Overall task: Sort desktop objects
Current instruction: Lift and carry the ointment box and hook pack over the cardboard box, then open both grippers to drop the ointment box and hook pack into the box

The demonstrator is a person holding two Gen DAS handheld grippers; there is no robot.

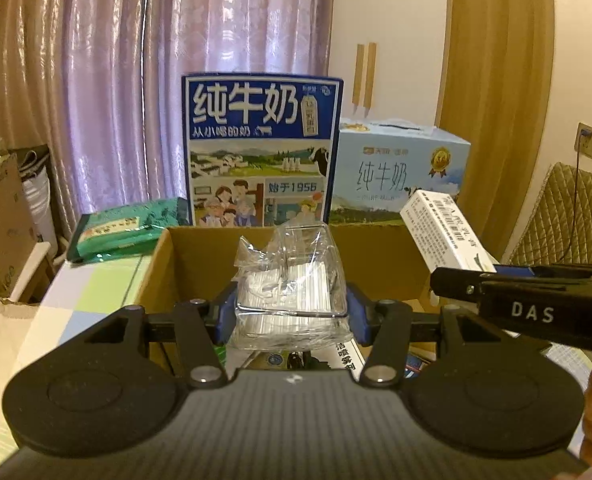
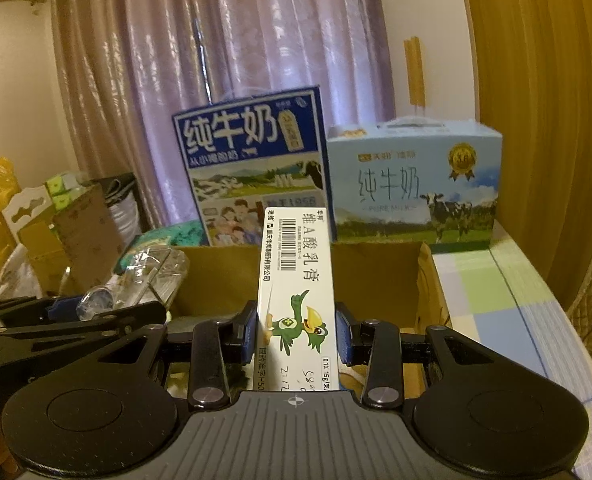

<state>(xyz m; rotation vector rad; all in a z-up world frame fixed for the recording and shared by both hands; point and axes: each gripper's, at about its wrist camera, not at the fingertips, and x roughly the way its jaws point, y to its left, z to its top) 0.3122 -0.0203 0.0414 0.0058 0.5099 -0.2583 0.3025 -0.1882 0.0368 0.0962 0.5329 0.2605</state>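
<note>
Cardboard box point(image 1: 380, 256), open-topped, directly ahead of and below both grippers, with its far wall backed by a dark blue milk carton point(image 1: 262, 148) and a pale blue milk case point(image 1: 400, 176). Left gripper point(image 1: 292, 312) pinched on a crinkled clear plastic container point(image 1: 292, 280), blue pads pressed against its two sides, the load hanging over the box's near-left part, above printed items already lying inside. Right gripper point(image 2: 296, 332) clamped on a white ointment carton point(image 2: 296, 304), long axis running straight out along the fingers and tilted upward, far end reaching toward the box's back wall, near end tucked between the pads. Seen from the left wrist, that same carton angled in from the right, over the box's right half. Both loads over the opening, neither resting on anything; the two grippers close beside each other, left one slightly toward the box's left wall. Judged from this: a drop into the box likely next, the downward gap into the opening being what matters, with the long carton needing its raised end tipped down to lie flat. Green packet point(image 1: 116, 232) resting outside the box, on the checked tablecloth point(image 1: 96, 288), not yet sorted.
</note>
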